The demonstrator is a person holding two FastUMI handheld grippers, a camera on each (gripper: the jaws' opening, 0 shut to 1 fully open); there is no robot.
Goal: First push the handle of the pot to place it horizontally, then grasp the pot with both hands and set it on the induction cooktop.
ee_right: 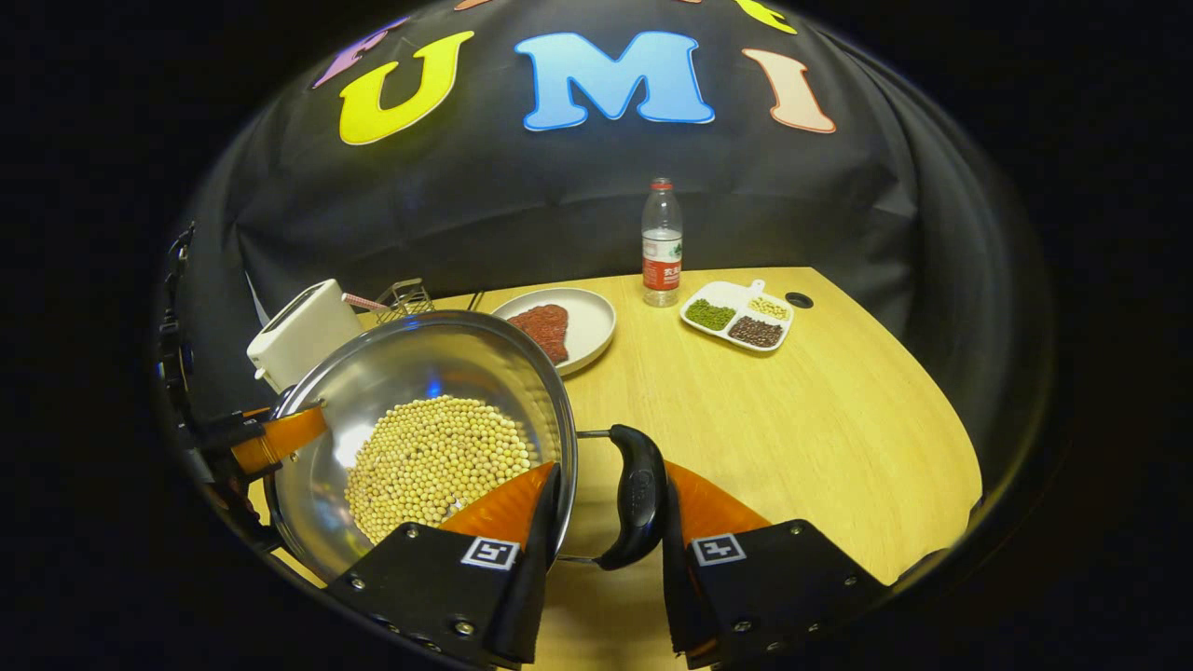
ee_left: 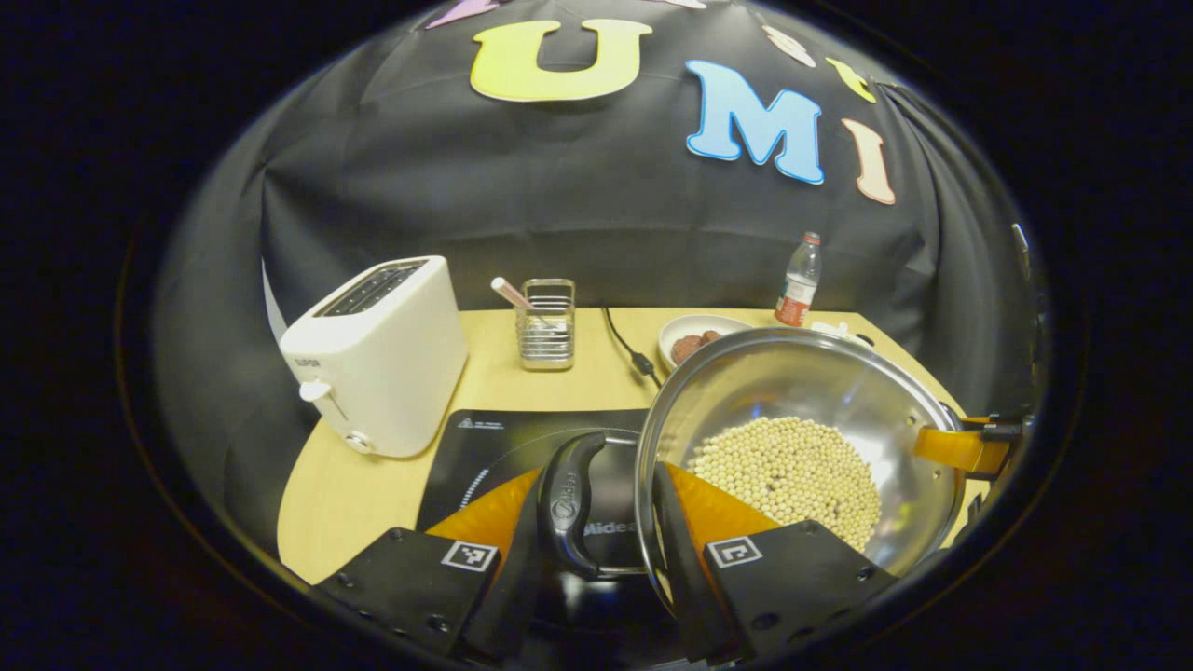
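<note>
- Gripping the pot (ee_left: 802, 410) from both sides, the 2 grippers hold it above the worktop (ee_right: 792, 419); each has 1 of the pot's 2 black side handles between its jaws.
- In the left gripper view, the left gripper (ee_left: 610, 508) has its jaws closed around a black handle (ee_left: 570, 503), with 1 finger outside the handle and the other pressed against the pot's steel wall just by the rim.
- In the right gripper view, the right gripper (ee_right: 610, 499) has the opposite handle (ee_right: 638, 494) between its jaws; 1 finger sits on the pot side by the rim, the other on the outer side of the handle (whether both press firmly I cannot tell for certain, though the handle looks pinched).
- The pot is a shiny steel bowl shape with a layer of pale round beans (ee_right: 433, 461) across its bottom.
- Seen from the left gripper, the pot is at the right edge of the black induction cooktop (ee_left: 503, 457), overlapping it; whether it rests on the cooktop or is held above it cannot be told.
- A white toaster (ee_left: 377, 354) stands left of the cooktop, with a wire holder (ee_left: 546, 324) behind it.
- Farther back are a plate (ee_right: 587, 321) with something reddish on it, a water bottle (ee_right: 662, 244) and a divided dish (ee_right: 741, 317) of beans.
</note>
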